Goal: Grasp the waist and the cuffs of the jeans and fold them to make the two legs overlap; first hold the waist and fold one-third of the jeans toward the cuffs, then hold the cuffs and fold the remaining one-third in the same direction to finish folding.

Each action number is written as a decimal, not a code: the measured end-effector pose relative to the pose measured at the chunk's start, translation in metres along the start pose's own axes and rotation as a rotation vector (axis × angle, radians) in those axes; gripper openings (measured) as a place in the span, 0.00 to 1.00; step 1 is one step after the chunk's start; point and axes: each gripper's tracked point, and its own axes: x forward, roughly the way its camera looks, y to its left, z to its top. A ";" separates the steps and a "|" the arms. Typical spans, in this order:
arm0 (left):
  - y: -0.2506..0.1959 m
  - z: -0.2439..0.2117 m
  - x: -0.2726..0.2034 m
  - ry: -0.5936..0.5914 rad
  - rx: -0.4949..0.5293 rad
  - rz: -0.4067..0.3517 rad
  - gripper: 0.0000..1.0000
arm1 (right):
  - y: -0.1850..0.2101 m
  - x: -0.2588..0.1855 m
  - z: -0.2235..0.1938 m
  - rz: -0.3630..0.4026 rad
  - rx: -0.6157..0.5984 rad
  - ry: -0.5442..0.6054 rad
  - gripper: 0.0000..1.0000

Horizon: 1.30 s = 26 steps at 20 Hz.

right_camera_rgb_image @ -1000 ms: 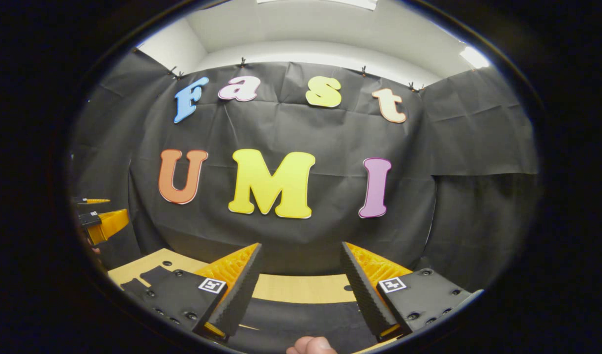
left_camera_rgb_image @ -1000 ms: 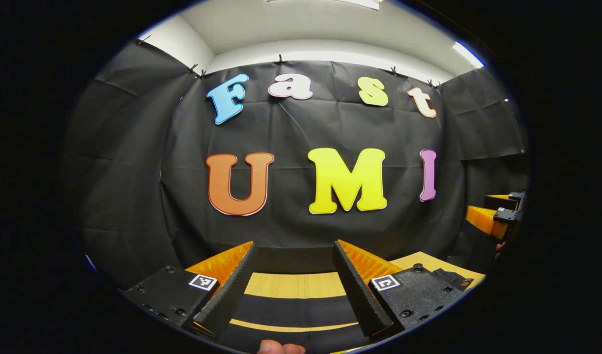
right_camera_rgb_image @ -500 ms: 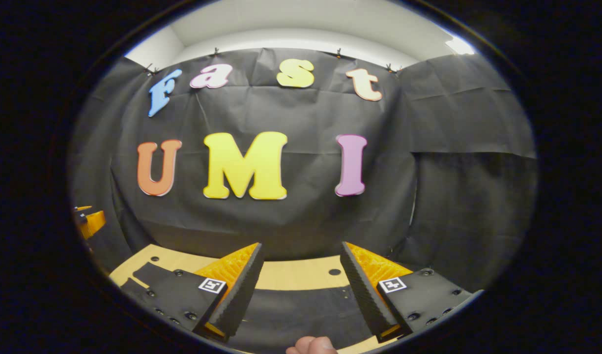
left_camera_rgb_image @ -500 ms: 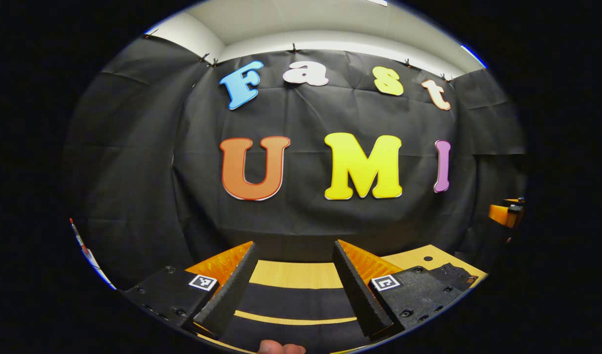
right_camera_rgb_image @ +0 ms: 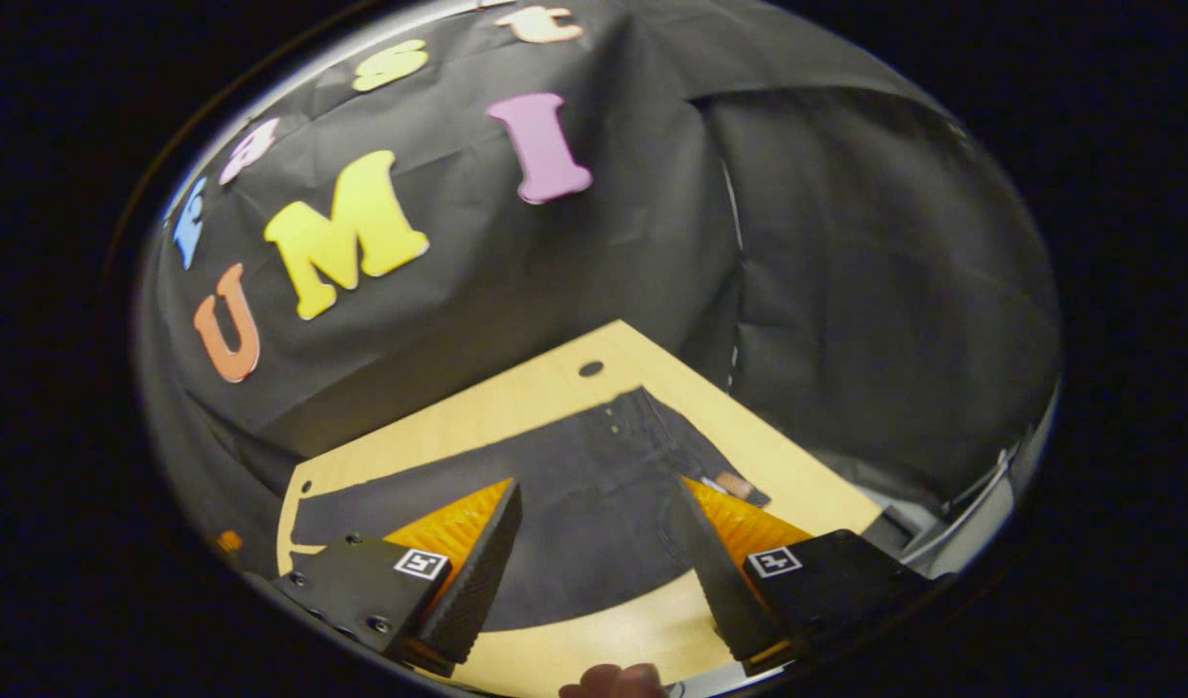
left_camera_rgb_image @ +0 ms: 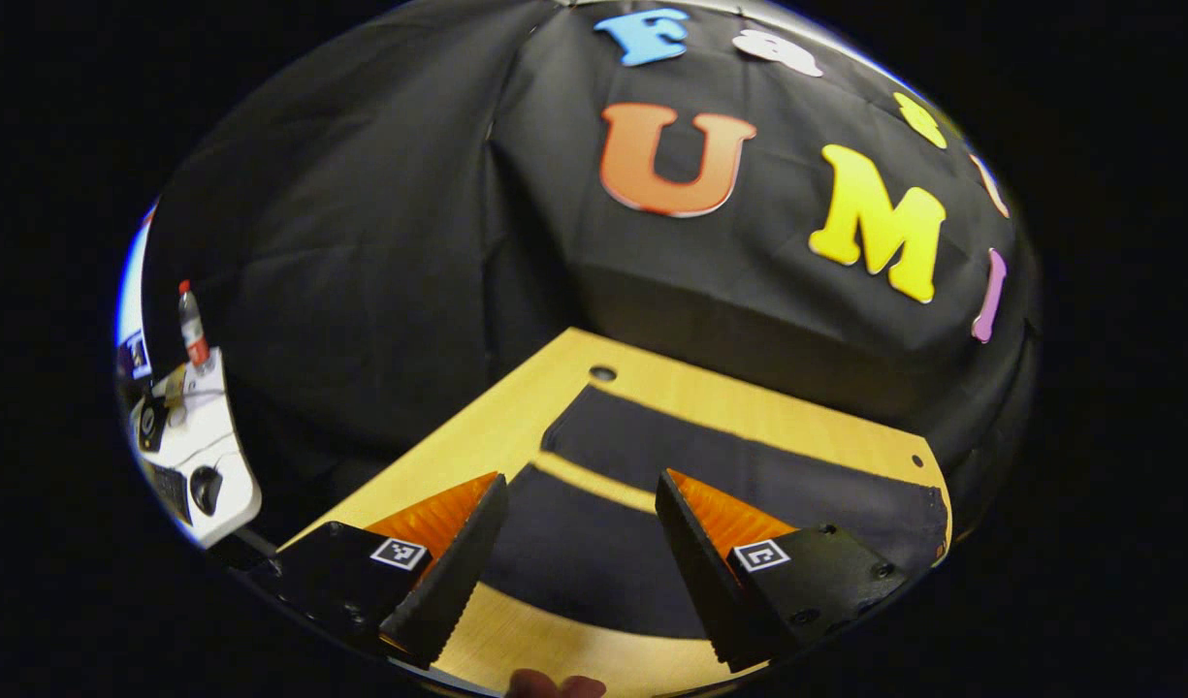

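Observation:
Dark jeans (left_camera_rgb_image: 749, 475) lie flat on the wooden table (left_camera_rgb_image: 749, 407). In the left gripper view the two legs run side by side with a thin strip of table between them, and the cuff ends (left_camera_rgb_image: 564, 427) lie just ahead. My left gripper (left_camera_rgb_image: 579, 582) hovers open over the nearer leg. In the right gripper view the jeans (right_camera_rgb_image: 584, 485) show their waist end, with small rivets (right_camera_rgb_image: 613, 417) and a brown patch (right_camera_rgb_image: 734, 485). My right gripper (right_camera_rgb_image: 594, 572) is open above that waist part, with nothing between its fingers.
A white device (left_camera_rgb_image: 191, 456) with a red-capped bottle (left_camera_rgb_image: 191, 325) stands off the table's left side. Table holes (left_camera_rgb_image: 602, 373) (right_camera_rgb_image: 591, 368) mark the far corners. The black cloth wall rises close behind the table. A thumb tip (right_camera_rgb_image: 613, 681) shows at the lower edge.
Both grippers tipped down from facing the wall to looking at the table and jeans. The left one swung toward the cuff end, the right toward the waist end. Both stayed open.

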 end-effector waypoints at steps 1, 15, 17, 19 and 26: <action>0.008 -0.017 -0.001 0.052 -0.069 0.004 0.99 | -0.008 0.008 -0.011 -0.009 0.060 0.039 0.96; 0.015 -0.069 0.038 0.269 -0.959 0.050 0.99 | -0.055 0.046 -0.077 -0.043 0.424 0.272 0.95; 0.013 -0.065 0.044 0.276 -0.929 0.050 0.99 | -0.060 0.053 -0.079 -0.057 0.457 0.279 0.92; 0.008 -0.062 0.054 0.270 -0.901 0.051 0.99 | -0.067 0.058 -0.084 -0.069 0.482 0.292 0.95; -0.002 -0.055 0.069 0.250 -0.921 0.027 0.95 | -0.085 0.097 -0.087 -0.116 0.646 0.289 0.96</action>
